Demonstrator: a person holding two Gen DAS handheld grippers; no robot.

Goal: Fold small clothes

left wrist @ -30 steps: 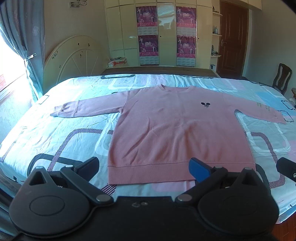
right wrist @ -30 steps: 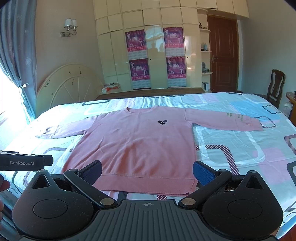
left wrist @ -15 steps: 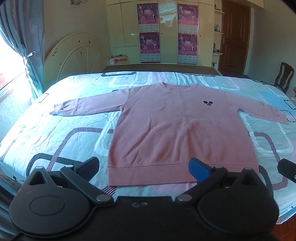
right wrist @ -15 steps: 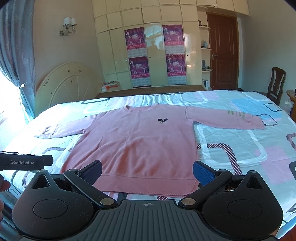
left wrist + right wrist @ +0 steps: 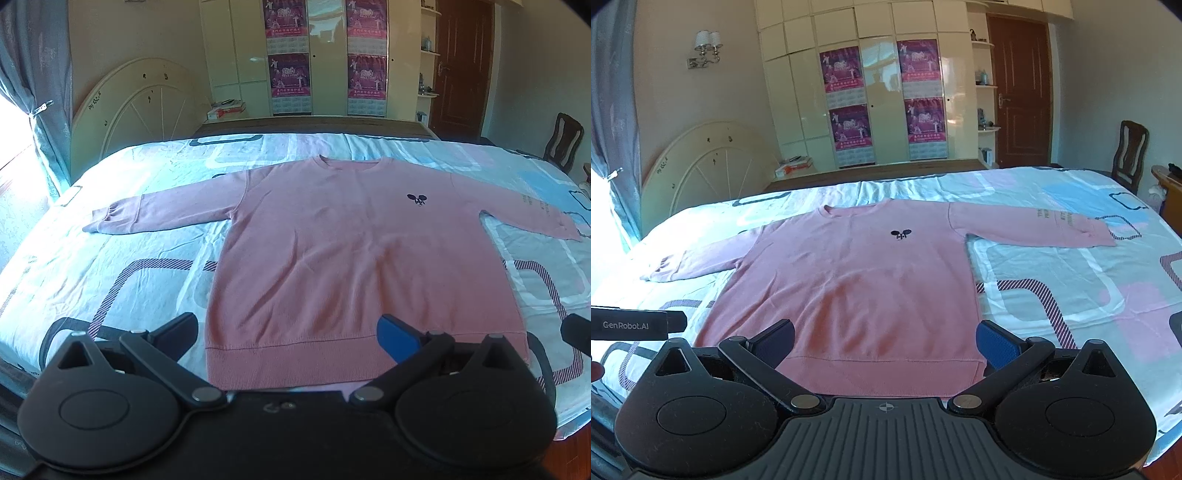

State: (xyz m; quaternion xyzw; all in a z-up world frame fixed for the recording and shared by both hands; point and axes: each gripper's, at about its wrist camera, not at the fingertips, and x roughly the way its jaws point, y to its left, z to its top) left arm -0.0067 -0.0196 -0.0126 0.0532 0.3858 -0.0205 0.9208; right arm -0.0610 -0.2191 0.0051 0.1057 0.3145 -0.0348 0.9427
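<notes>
A pink long-sleeved sweatshirt point(image 5: 343, 251) lies flat and face up on the bed, both sleeves spread out sideways, a small black logo on the chest. It also shows in the right wrist view point(image 5: 864, 284). My left gripper point(image 5: 288, 334) is open and empty, held above the sweatshirt's hem near the bed's front edge. My right gripper point(image 5: 884, 341) is open and empty, also just above the hem. The left gripper's body point(image 5: 635, 325) shows at the left edge of the right wrist view.
The bed point(image 5: 110, 266) has a light blue and pink patterned sheet. A white round headboard point(image 5: 136, 99) stands at the left, a wardrobe with posters point(image 5: 882, 103) behind, a brown door point(image 5: 1019, 92) and a wooden chair point(image 5: 1132, 151) at the right.
Both grippers have tilted or moved slightly, so the sweatshirt sits a little lower in both views. The sweatshirt has not moved and both grippers stay open.
</notes>
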